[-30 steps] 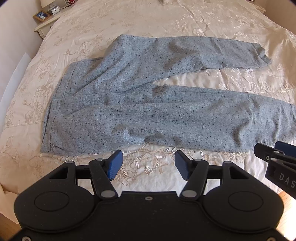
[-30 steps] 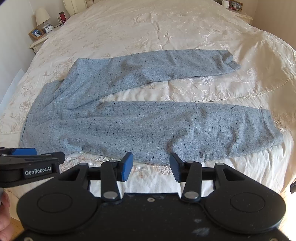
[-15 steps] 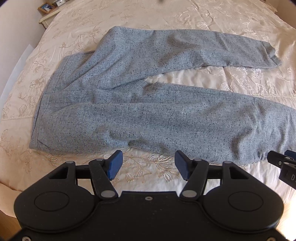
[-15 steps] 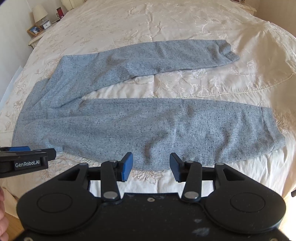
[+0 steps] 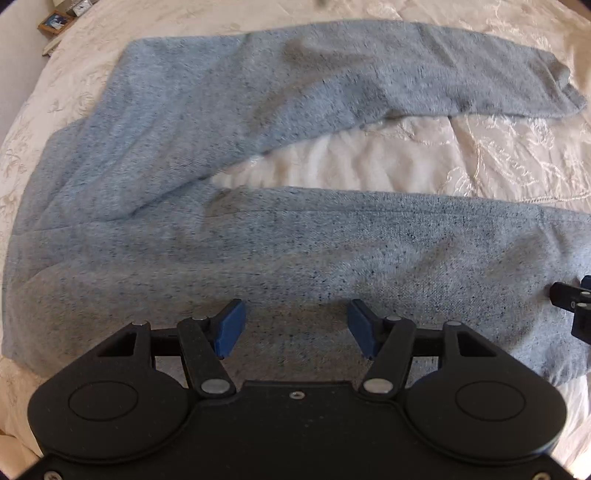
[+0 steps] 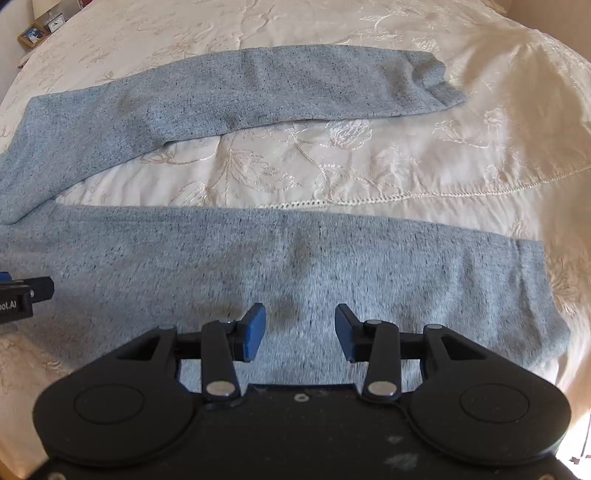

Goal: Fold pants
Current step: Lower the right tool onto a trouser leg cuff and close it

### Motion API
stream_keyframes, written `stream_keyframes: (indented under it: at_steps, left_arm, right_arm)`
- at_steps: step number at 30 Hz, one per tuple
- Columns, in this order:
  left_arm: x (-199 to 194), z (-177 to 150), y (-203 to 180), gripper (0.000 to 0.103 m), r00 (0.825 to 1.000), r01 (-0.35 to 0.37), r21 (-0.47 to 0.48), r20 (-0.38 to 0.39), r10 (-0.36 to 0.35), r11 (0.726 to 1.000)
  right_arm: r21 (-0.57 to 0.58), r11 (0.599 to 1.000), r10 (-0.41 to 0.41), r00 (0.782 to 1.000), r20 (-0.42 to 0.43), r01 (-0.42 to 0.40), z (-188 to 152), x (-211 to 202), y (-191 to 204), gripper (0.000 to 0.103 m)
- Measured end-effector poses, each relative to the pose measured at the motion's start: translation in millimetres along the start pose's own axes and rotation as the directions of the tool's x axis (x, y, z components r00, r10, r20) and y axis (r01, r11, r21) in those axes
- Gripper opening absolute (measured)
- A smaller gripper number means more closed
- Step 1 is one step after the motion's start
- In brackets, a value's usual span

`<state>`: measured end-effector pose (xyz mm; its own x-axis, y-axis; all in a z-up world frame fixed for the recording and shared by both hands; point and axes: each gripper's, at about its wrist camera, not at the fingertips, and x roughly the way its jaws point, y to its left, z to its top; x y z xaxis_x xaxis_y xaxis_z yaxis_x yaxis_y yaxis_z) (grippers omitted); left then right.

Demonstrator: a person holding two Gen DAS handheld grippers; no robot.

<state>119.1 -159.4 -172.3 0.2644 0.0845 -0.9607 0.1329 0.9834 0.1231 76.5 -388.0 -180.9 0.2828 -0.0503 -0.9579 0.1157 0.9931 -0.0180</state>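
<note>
Both grippers lower, pants (image 5: 295, 258) edge below.

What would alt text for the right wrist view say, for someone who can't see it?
Grey speckled pants lie flat on a cream embroidered bedspread, legs spread apart. The right gripper hovers over the near leg, blue pads closing with fabric beneath them but not yet pinched. The left gripper pokes in at the left edge.

Pants (image 5: 295, 251): we see soft knit cloth, matt, grey-blue with dark flecks.
Bedspread (image 6: 369, 166): we see cream cloth with a slight sheen, embroidered with raised flowers.
Left gripper (image 5: 293, 328): we see matt black plastic, blue pads, shiny metal pins.
Frame (image 6: 32, 35): wood, we think.
</note>
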Motion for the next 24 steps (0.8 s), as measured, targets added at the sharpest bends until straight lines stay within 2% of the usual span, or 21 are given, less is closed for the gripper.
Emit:
stream_keyframes:
  at_steps: [3, 7, 10, 13, 18, 21, 24]
  left_arm:
    - [23.2, 11.5, -8.5, 0.065, 1.0, -0.026, 0.008, -0.014, 0.026, 1.0]
    - [29.7, 34.9, -9.9, 0.067, 0.999, -0.037, -0.017, 0.022, 0.037, 0.999]
    - [25.6, 46.1, -12.3, 0.065, 0.998, -0.049, -0.034, 0.035, 0.05, 0.998]
    - [10.1, 44.8, -16.2, 0.062, 0.998, -0.048, -0.037, 0.041, 0.05, 0.998]
    - [-26.1, 14.2, -27.4, 0.062, 0.997, -0.015, -0.003, 0.069, 0.015, 1.0]
    - [-44.5, -6.1, -36.8, 0.062, 0.998, -0.006, 0.007, 0.068, 0.006, 1.0]
    - [-54.3, -23.8, -45.4, 0.062, 0.999, 0.009, 0.002, 0.044, -0.009, 1.0]
  right_arm:
    - [-0.008, 1.0, 0.006, 0.998, -0.057, -0.007, 9.2, 32.4, -5.3, 0.038]
    - [0.009, 1.0, -0.004, 0.999, -0.044, 0.004, 34.4, 58.7, -21.8, 0.038]
    - [0.048, 0.999, -0.009, 1.0, -0.011, 0.009, 52.6, 63.9, -37.1, 0.038]
    - [0.089, 0.996, -0.028, 1.0, 0.001, 0.027, 54.0, 52.3, -56.3, 0.038]
    - [0.222, 0.973, -0.063, 0.998, 0.017, 0.058, 11.3, 11.5, -116.0, 0.041]
    - [0.308, 0.945, -0.11, 0.994, -0.01, 0.108, -21.7, -4.9, -157.1, 0.043]
    - [0.401, 0.907, -0.122, 0.992, -0.044, 0.129, -53.9, -15.0, -197.0, 0.044]
